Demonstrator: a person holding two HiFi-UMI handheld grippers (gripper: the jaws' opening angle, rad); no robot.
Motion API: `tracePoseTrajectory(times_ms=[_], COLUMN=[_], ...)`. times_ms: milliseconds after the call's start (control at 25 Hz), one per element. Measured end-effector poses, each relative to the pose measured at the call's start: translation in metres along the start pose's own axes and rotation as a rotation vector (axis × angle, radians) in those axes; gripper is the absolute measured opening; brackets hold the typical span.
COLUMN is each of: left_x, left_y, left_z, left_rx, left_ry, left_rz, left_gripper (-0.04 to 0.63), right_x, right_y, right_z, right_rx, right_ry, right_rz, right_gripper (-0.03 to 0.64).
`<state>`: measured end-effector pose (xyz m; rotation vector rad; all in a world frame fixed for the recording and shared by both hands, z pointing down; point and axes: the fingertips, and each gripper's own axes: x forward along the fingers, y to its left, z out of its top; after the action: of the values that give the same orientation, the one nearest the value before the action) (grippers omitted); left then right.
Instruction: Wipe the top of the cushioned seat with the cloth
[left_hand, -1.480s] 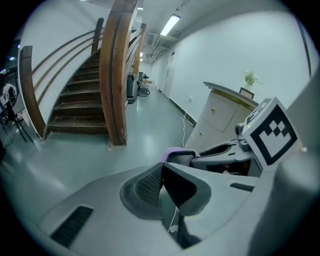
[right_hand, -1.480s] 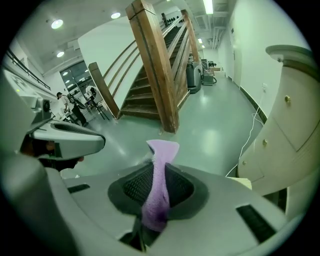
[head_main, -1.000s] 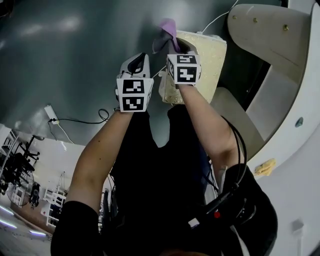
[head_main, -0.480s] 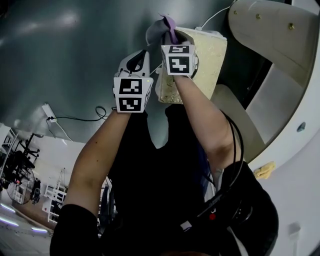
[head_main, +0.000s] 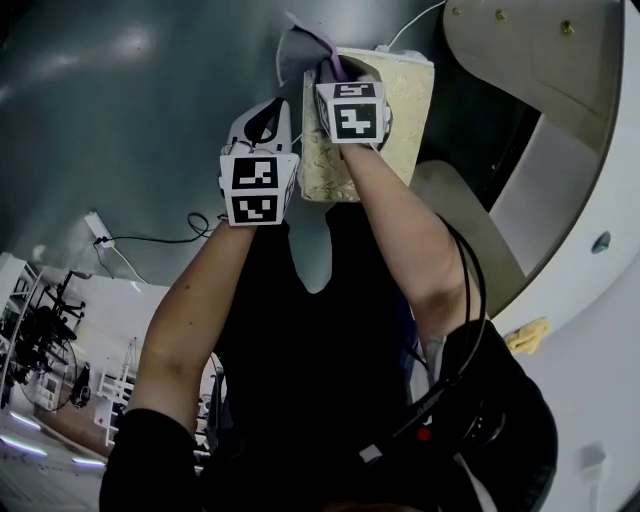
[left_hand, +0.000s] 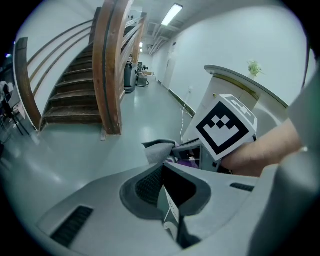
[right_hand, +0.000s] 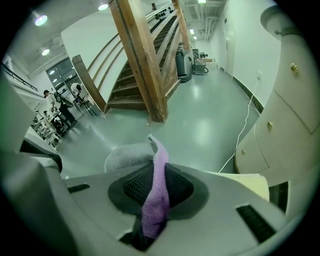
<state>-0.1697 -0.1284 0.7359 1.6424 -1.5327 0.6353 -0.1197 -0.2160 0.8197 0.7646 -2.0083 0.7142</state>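
purple cloth (head_main: 297, 52), pinched in the right gripper (right_hand: 156, 195), overhangs the left edge of the cushioned seat (head_main: 405, 95); left gripper (left_hand: 163, 187) closed empty alongside.

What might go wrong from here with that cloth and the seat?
The right gripper pinches only a thin fold of the cloth, so it may slip out under friction. Much of the cloth hangs past the edge of the cushioned seat, so strokes may miss the top. The left gripper sits close beside and may bump it.
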Motion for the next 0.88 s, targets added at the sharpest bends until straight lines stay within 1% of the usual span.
tracePoseTrajectory(times_ms=[160, 360, 520, 680, 880], left_x=[0.006, 0.013, 0.019, 0.021, 0.025], left_y=[-0.013, -0.031, -0.047, -0.061, -0.076], left_z=[0.004, 0.005, 0.005, 0.005, 0.005], left_rx=[-0.008, 0.004, 0.024, 0.043, 0.060], left_ry=[-0.005, 0.001, 0.014, 0.025, 0.045], left_rz=[-0.004, -0.008, -0.011, -0.005, -0.013], left_gripper=[0.005, 0.005, 0.005, 0.005, 0.005], right_x=[-0.010, -0.024, -0.034, -0.045, -0.062], right_y=[-0.028, -0.061, -0.090, -0.119, -0.162], right_z=[-0.006, -0.017, -0.026, -0.032, -0.043], right_rx=[0.036, 0.074, 0.087, 0.071, 0.112], right_ry=[-0.007, -0.014, -0.006, 0.000, 0.013], right_rz=[-0.026, -0.055, -0.078, -0.108, -0.171], right_gripper=[0.071, 0.072, 0.072, 0.072, 0.072])
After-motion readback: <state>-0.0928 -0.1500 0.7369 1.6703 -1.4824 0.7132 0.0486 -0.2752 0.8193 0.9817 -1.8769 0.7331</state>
